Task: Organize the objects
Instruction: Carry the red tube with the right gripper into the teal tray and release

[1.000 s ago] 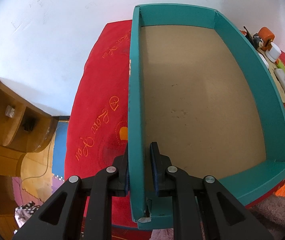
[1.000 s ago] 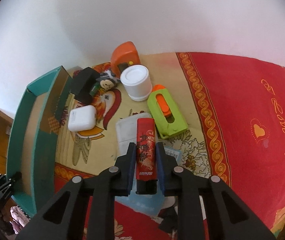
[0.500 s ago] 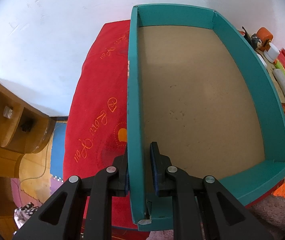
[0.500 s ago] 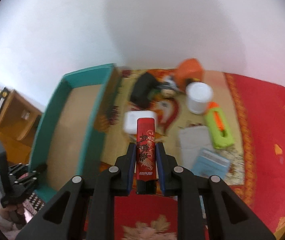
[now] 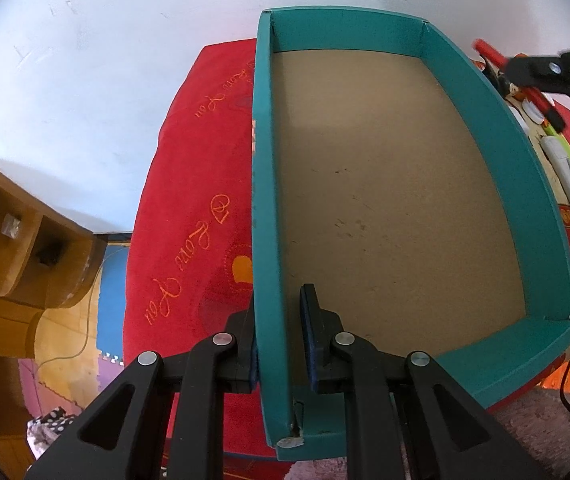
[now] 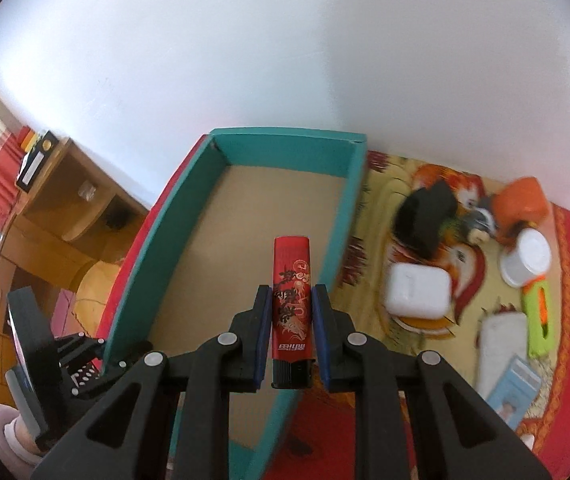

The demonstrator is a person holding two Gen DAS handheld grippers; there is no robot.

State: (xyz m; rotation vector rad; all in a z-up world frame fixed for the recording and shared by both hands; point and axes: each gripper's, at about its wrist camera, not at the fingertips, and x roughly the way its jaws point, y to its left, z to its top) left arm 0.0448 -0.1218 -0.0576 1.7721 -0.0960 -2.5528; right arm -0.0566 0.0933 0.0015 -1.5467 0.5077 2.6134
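A teal box (image 5: 533,216) with a bare brown floor lies on a red bed cover. My left gripper (image 5: 279,320) is shut on the box's left wall near its close corner. My right gripper (image 6: 291,308) is shut on a red lighter (image 6: 291,292) and holds it above the box's right wall (image 6: 341,232). In the left wrist view the right gripper (image 5: 525,70) and the lighter (image 5: 493,54) show beyond the box's far right corner.
On the patterned cloth right of the box lie a white case (image 6: 419,290), a black block (image 6: 425,214), an orange item (image 6: 521,204), a white jar (image 6: 529,256), a green cutter (image 6: 539,316) and a small toy (image 6: 479,222). A wooden shelf unit (image 5: 9,248) stands left.
My right gripper has carried the lighter left, from over the loose items to above the box's right wall. My left gripper has kept its hold on the box wall.
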